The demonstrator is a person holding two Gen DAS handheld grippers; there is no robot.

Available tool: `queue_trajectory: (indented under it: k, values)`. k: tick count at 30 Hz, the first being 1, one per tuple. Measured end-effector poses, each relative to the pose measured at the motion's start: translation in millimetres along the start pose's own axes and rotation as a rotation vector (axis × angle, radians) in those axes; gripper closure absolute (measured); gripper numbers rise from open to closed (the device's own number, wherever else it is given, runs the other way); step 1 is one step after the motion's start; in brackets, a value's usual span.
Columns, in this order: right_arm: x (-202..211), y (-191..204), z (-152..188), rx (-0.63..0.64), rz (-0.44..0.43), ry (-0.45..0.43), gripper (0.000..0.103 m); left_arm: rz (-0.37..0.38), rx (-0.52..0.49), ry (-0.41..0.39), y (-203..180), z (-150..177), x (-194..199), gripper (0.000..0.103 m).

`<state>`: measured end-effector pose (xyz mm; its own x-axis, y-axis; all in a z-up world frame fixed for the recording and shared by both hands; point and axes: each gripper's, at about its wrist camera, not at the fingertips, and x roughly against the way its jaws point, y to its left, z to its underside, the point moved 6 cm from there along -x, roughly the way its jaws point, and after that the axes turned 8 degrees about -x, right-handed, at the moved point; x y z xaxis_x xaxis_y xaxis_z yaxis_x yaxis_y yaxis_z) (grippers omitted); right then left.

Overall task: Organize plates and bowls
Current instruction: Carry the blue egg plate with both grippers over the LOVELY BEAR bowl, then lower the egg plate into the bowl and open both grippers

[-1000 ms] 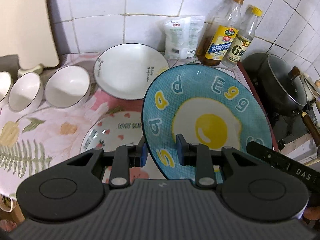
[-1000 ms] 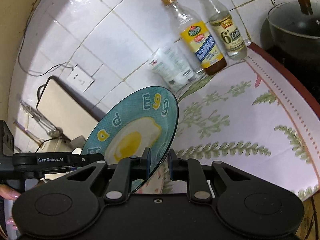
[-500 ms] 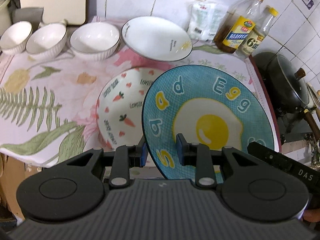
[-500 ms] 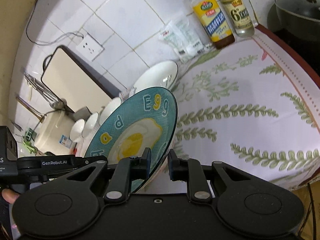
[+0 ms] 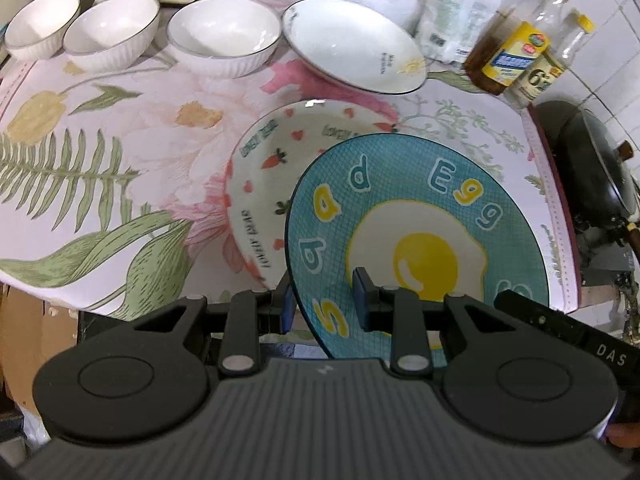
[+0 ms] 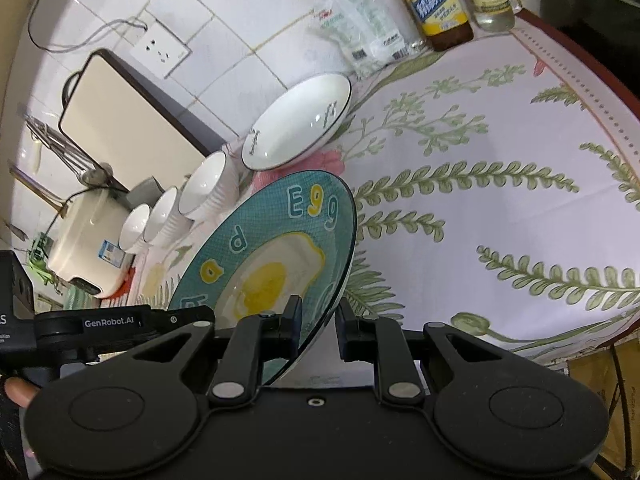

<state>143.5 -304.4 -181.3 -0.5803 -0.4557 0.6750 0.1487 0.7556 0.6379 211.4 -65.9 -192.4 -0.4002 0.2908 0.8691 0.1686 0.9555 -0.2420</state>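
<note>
Both grippers clamp the blue egg plate [image 5: 416,216] by its near rim: the left gripper [image 5: 322,304] at about seven o'clock, the right gripper [image 6: 318,328] at about five. The plate hangs tilted above the floral cloth [image 5: 120,152], overlapping the carrot plate [image 5: 272,176]; touching it or not, I can't tell. Three white bowls [image 5: 224,36] and a white plate [image 5: 352,44] line the wall at twelve.

Ahead of the left claw [image 5: 322,300], the carrot plate [image 5: 272,184] lies close, with a white plate [image 5: 352,44] and three bowls [image 5: 224,36] lining the wall beyond. Bare bench [image 6: 500,240] (cloth only) opens right of the right claw [image 6: 318,330]; bottles [image 6: 436,4] block the far corner.
</note>
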Motion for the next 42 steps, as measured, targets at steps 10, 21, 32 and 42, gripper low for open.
queue_trajectory:
  k: [10, 21, 32, 42]
  values:
    - [-30, 9, 5, -0.015, 0.044, 0.08, 0.081, -0.019, 0.062, 0.036, 28, 9, -15, 0.076]
    - [-49, 19, 3, 0.043, 0.14, 0.123, 0.081, -0.064, 0.05, 0.059, 34, 1, -24, 0.076]
    - [-53, 29, 3, 0.139, 0.199, 0.097, 0.077, -0.057, 0.065, 0.065, 34, 1, -27, 0.076]
    - [-65, 37, 4, 0.287, 0.308, 0.018, 0.065, -0.08, 0.099, 0.056, 32, -1, -31, 0.076]
